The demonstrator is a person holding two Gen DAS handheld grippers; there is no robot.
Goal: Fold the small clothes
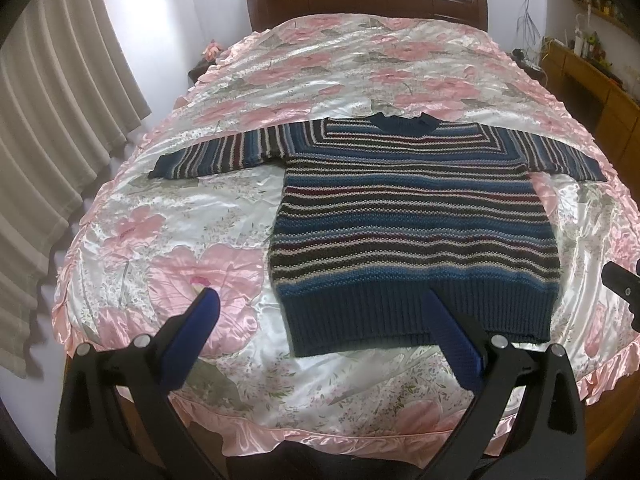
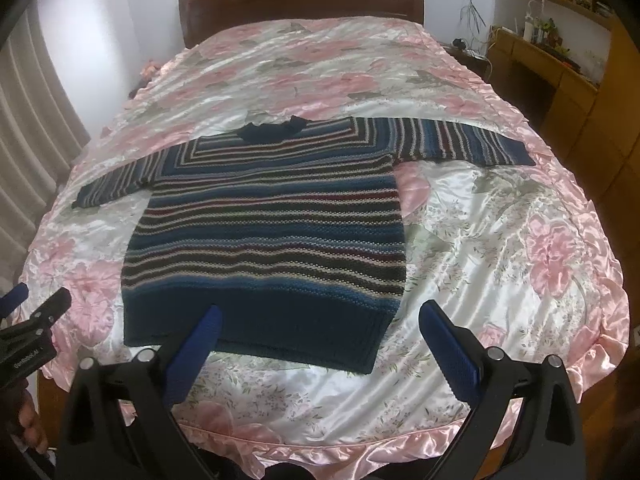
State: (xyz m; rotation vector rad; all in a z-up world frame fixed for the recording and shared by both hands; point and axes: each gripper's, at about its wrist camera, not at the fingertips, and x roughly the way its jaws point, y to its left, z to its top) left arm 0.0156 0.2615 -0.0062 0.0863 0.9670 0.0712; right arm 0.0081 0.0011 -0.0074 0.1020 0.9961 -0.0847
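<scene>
A striped knit sweater (image 1: 412, 216) in blue, black, maroon and cream lies flat on the bed, both sleeves spread sideways, collar toward the headboard, dark ribbed hem nearest me. My left gripper (image 1: 320, 300) hovers open above the hem's left corner, blue pads wide apart, nothing between them. My right gripper (image 2: 320, 316) hovers open over the sweater (image 2: 264, 220) near the hem's right corner, also holding nothing. The right gripper's tip (image 1: 620, 284) shows at the left wrist view's right edge; the left gripper (image 2: 36, 320) shows at the right wrist view's left edge.
The bed carries a shiny pink floral bedspread (image 1: 192, 216) with a ruffled border and a dark wooden headboard (image 1: 368, 0). Beige curtains (image 1: 52, 128) hang at left. A wooden desk (image 2: 560, 80) with small items stands at right. A person's hand (image 2: 28, 424) shows at lower left.
</scene>
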